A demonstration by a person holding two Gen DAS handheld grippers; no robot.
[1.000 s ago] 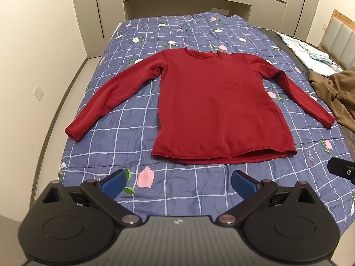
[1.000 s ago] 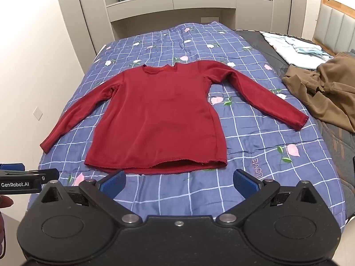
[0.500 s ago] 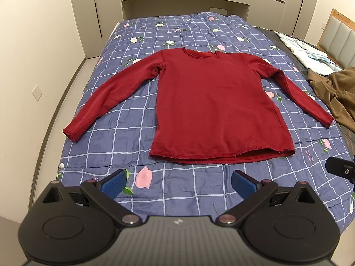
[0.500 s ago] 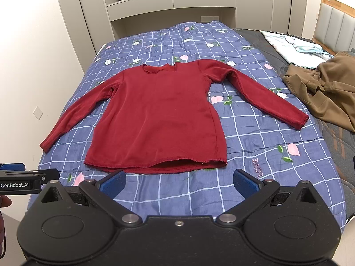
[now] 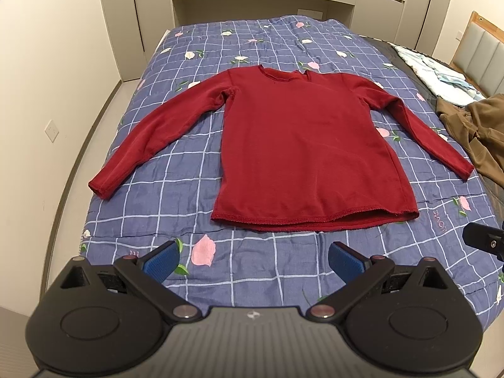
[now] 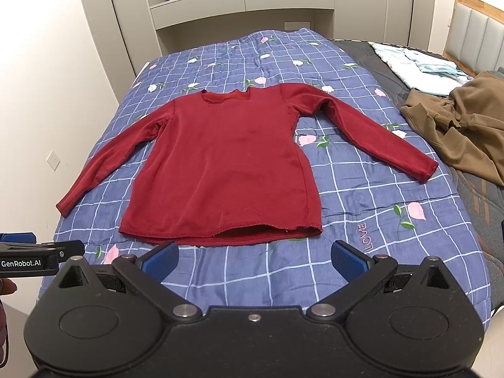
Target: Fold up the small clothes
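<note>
A dark red long-sleeved shirt (image 5: 302, 145) lies flat on the blue checked quilt (image 5: 261, 264), sleeves spread out to both sides, hem toward me. It also shows in the right wrist view (image 6: 226, 163). My left gripper (image 5: 253, 260) is open and empty, held above the quilt just short of the hem. My right gripper (image 6: 255, 260) is open and empty, also just short of the hem, to the right of the left one. The left gripper's side shows at the left edge of the right wrist view (image 6: 31, 258).
A crumpled brown garment (image 6: 466, 129) lies at the right side of the bed. Pale folded cloth (image 6: 415, 66) lies behind it near the headboard (image 6: 482, 31). A wall (image 5: 47, 78) and floor strip run along the bed's left side. Cabinets (image 6: 252, 6) stand beyond the bed.
Both grippers have shifted slightly; the shirt sits a little higher in the left wrist view. The shirt itself has not moved. Both grippers stay open.
</note>
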